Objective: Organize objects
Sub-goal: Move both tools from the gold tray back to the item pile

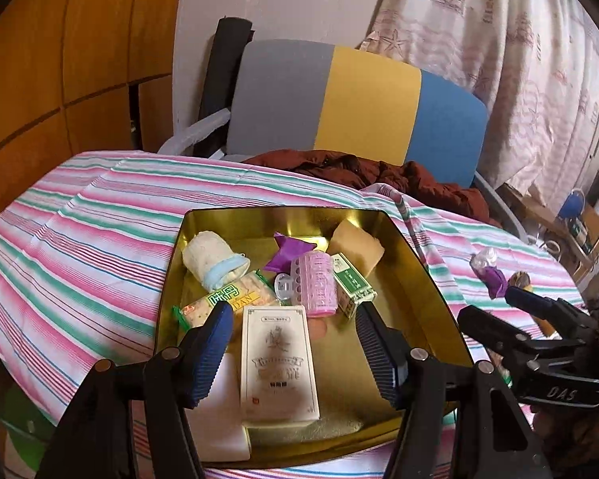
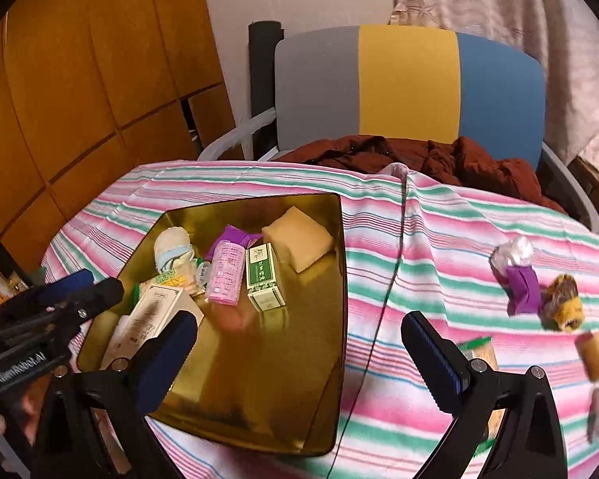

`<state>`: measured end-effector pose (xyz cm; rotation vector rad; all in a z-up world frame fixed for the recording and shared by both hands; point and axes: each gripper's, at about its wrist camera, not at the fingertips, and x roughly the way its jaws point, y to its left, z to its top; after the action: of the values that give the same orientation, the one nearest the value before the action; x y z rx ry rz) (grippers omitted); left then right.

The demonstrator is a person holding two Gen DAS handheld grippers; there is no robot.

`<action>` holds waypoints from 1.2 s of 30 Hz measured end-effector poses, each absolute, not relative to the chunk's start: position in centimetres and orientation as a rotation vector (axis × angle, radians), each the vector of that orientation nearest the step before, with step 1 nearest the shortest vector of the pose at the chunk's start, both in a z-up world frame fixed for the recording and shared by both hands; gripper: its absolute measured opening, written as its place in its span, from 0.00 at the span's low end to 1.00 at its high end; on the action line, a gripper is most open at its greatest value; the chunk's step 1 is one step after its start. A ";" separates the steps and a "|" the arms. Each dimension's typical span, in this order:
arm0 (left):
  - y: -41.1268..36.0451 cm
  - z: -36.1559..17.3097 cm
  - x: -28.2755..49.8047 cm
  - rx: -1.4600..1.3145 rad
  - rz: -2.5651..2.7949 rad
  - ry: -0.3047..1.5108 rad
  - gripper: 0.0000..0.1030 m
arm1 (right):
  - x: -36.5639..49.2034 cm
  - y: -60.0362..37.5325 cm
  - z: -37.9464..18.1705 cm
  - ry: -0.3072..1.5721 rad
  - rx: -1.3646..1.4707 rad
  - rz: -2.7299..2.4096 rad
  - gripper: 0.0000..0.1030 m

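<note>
Striped cloth [image 1: 80,215] is covering the table, pink, green and white bands running across it. Behind it a chair [image 1: 363,103] with grey, yellow and blue panels is standing, a brown jacket [image 1: 379,171] lying on its seat.

Gold tin [image 2: 331,319] is sitting on the cloth, open side up, holding most of the items. Inside: a white box [image 1: 277,363] lying flat near the front edge, a tan sponge [image 1: 357,243] leaning in the far corner, a rolled towel [image 1: 211,253] at far left, a pink roller [image 1: 317,281] in the middle, a green box [image 1: 353,283] just beside it, a cracker pack [image 1: 227,299] partly under the white box, a purple wrapper [image 1: 285,253] behind the roller.

Still out on the cloth, well right of the tin: a purple candy [image 2: 519,275], a brown-yellow candy [image 2: 563,303] touching it, a tan candy [image 2: 597,355] blurred near the edge, and a green-topped packet [image 2: 477,349] half hidden behind a right finger.

Left gripper [image 1: 293,355] is hovering over the tin's near edge, jaws spread wide, holding nothing; the white box is lying between them but untouched. Right gripper [image 2: 299,359] is hanging above the tin's right rim, jaws wide apart, empty.
</note>
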<state>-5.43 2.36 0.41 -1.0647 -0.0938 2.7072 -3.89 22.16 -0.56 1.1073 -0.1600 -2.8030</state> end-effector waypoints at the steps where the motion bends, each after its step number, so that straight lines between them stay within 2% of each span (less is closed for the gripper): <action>1: 2.5 0.4 -5.2 -1.063 2.708 -0.085 0.63 | -3.7 22.3 -0.5 -0.167 1.110 -2.806 1.00; 6: 3.2 0.5 -4.6 -1.051 2.702 -0.061 0.63 | -2.5 22.9 -0.1 -0.158 1.081 -2.862 1.00; 13: 3.7 0.6 -3.9 -1.028 2.710 -0.033 0.63 | -1.3 23.3 0.2 -0.050 1.040 -3.007 1.00; 20: 4.4 0.6 -3.3 -1.012 2.708 0.000 0.63 | -0.7 24.6 -0.4 -0.117 1.058 -3.016 1.00; 26: 5.3 0.3 -2.9 -1.007 2.671 0.029 0.63 | 0.2 28.1 -1.3 -0.304 1.124 -3.039 1.00; 31: 6.6 0.0 -2.4 -1.004 2.590 0.054 0.63 | 1.0 32.6 -2.9 -0.559 1.284 -2.947 1.00; 36: 8.4 0.2 -1.6 -0.984 2.533 0.104 0.63 | 2.6 37.9 -3.1 -0.753 1.304 -2.993 1.00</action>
<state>-1.63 8.40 0.17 -0.9844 0.1044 2.5330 2.65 37.85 -3.05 1.3041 -0.7530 -2.9931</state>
